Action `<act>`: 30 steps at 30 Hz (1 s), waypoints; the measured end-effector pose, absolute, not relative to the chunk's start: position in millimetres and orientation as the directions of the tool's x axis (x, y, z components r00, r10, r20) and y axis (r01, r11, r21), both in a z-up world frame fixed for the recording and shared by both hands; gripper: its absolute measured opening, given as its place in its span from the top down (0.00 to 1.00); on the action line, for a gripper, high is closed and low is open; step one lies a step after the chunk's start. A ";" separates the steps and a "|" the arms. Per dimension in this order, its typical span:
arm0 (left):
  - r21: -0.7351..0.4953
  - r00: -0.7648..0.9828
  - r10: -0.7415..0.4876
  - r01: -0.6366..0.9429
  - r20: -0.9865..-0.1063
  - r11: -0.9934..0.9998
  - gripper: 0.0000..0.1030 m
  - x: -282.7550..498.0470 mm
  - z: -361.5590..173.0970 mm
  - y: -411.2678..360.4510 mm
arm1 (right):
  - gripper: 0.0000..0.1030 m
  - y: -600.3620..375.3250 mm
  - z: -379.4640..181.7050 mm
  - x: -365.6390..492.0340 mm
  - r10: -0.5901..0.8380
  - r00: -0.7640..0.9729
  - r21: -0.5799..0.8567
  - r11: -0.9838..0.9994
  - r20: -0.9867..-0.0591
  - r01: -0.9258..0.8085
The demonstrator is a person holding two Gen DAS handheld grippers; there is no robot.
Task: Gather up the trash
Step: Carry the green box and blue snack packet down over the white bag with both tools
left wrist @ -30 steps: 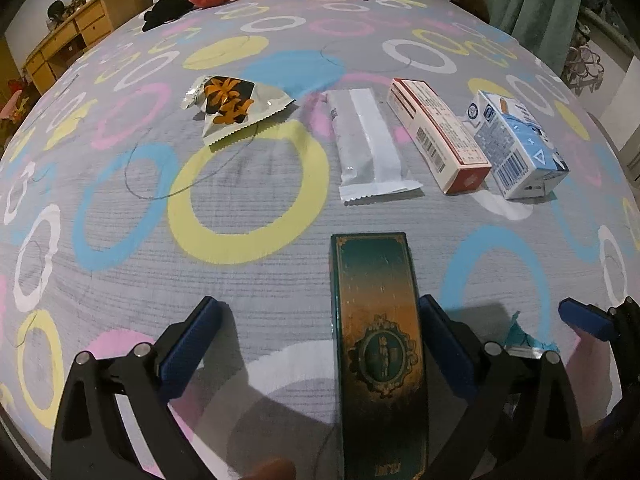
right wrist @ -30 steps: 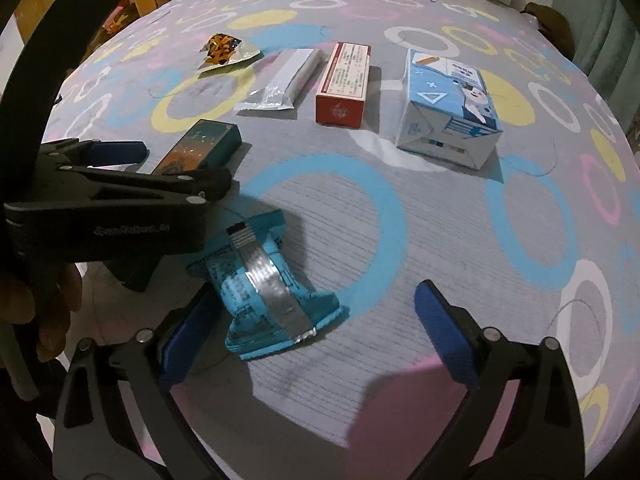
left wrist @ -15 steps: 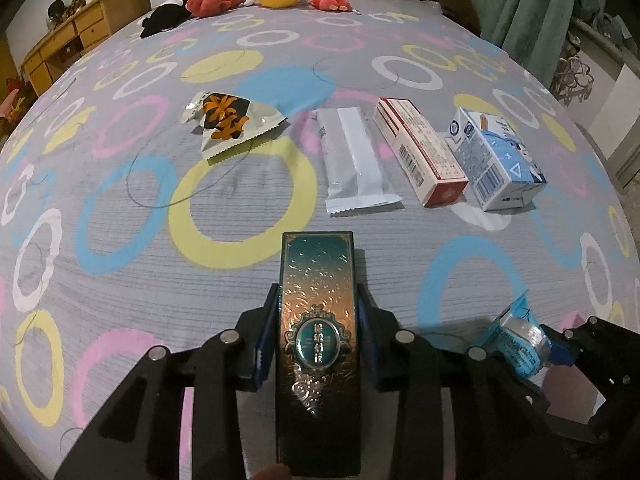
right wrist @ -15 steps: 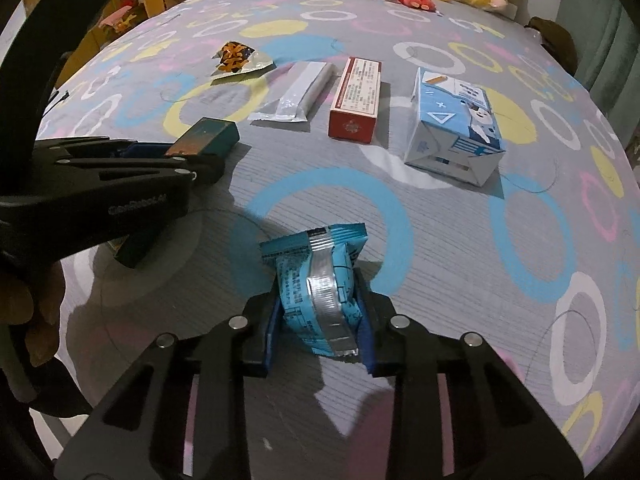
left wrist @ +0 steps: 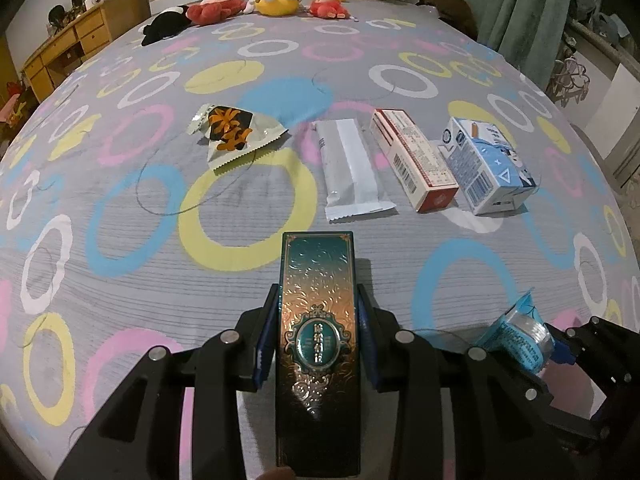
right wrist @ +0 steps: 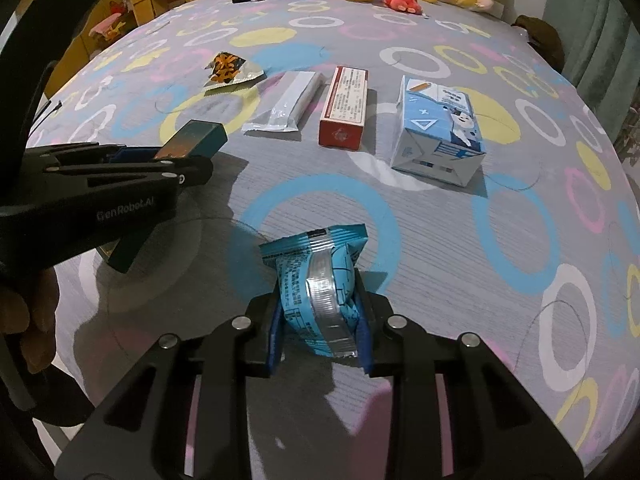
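My left gripper (left wrist: 318, 332) is shut on a long dark green box with gold ornament (left wrist: 318, 320), lifted above the bedspread; it also shows in the right wrist view (right wrist: 192, 140). My right gripper (right wrist: 318, 322) is shut on a crumpled blue snack packet (right wrist: 318, 284), also seen in the left wrist view (left wrist: 516, 336). Further out lie an orange-patterned wrapper (left wrist: 232, 134), a silver wrapper (left wrist: 350, 168), a red and white box (left wrist: 414, 164) and a blue and white carton (left wrist: 486, 164).
The bedspread (left wrist: 160, 240) is grey with coloured rings. Plush toys (left wrist: 272, 0) line the far edge. A wooden dresser (left wrist: 76, 48) stands at the far left, a green curtain (left wrist: 520, 12) at the far right.
Both grippers closed, the left on the green box and the right on the blue packet, and both have lifted their loads off the bedspread.
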State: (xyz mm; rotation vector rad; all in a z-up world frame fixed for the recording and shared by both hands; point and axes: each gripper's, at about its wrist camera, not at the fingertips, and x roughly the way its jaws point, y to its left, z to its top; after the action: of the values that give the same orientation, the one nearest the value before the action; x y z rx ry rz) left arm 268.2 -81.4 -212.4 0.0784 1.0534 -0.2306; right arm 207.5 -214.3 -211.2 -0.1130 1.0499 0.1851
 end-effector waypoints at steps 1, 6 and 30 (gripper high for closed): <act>-0.042 0.477 -0.148 0.226 -0.866 0.973 0.66 267.4 -211.3 -81.6 | 0.73 -214.1 -210.4 206.7 0.095 0.487 -0.007 0.979 -0.868 -0.205; -0.036 0.484 -0.146 0.230 -0.863 0.973 0.66 264.1 -207.7 -83.1 | 0.73 -214.8 -208.0 203.4 0.093 0.492 -0.007 0.980 -0.866 -0.198; -0.028 0.523 -0.173 0.273 -0.835 0.962 0.66 242.8 -177.3 -85.7 | 0.73 -220.2 -182.4 176.5 0.089 0.534 0.011 0.989 -0.841 -0.147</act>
State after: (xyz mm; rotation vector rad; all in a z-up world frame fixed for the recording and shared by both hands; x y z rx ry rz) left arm 242.8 -85.7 -177.3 0.1106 0.9853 -0.2676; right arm 176.5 -220.2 -182.4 -0.0639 0.9975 0.1407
